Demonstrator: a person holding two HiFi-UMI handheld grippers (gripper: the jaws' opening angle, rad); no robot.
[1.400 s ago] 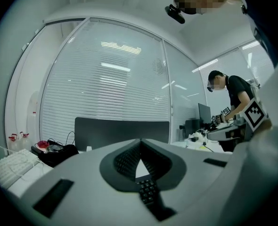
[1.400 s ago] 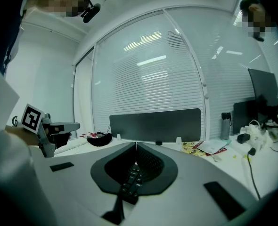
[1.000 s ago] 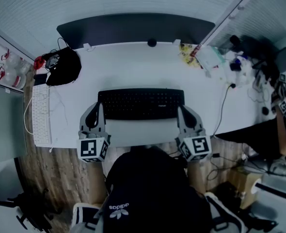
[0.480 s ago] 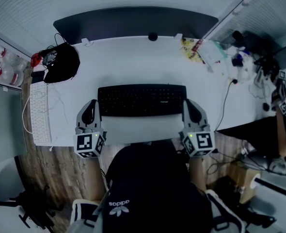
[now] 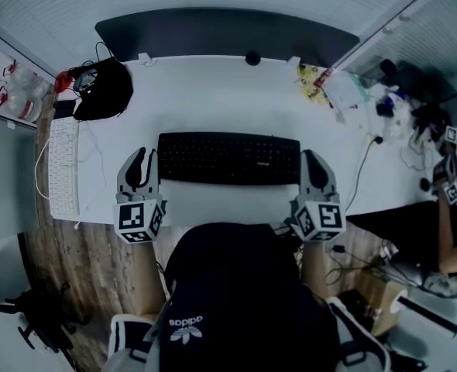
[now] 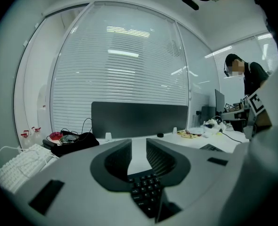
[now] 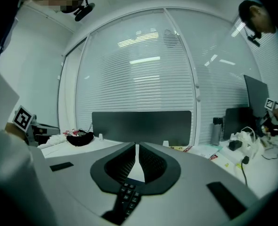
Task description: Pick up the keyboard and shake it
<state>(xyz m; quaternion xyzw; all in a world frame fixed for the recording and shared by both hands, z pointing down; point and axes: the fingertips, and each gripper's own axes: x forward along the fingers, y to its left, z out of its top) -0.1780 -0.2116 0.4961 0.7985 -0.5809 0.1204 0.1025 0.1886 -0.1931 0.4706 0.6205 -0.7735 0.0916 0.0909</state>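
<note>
A black keyboard (image 5: 228,159) lies flat across the middle of the white desk (image 5: 213,99). At its left end my left gripper (image 5: 141,155) has its jaws opening. In the left gripper view a clear gap shows between the fingers (image 6: 118,161). The keyboard's corner (image 6: 146,192) sits low in that gap, and the pads are off it. My right gripper (image 5: 314,158) is at the keyboard's right end. Its jaws are drawn together to a thin slit (image 7: 137,147), with the keyboard's edge (image 7: 127,197) caught at their base.
A white keyboard (image 5: 62,173) lies along the desk's left edge, with a black bundle and cables (image 5: 103,91) behind it. A dark partition (image 5: 228,36) borders the back. Papers, a cable (image 5: 360,161) and clutter (image 5: 345,91) fill the right. A person (image 6: 247,76) stands at the far right.
The left gripper's jaws have parted from the keyboard's left end. The right gripper stays closed. The keyboard and both grippers sit slightly farther onto the desk than a second ago.
</note>
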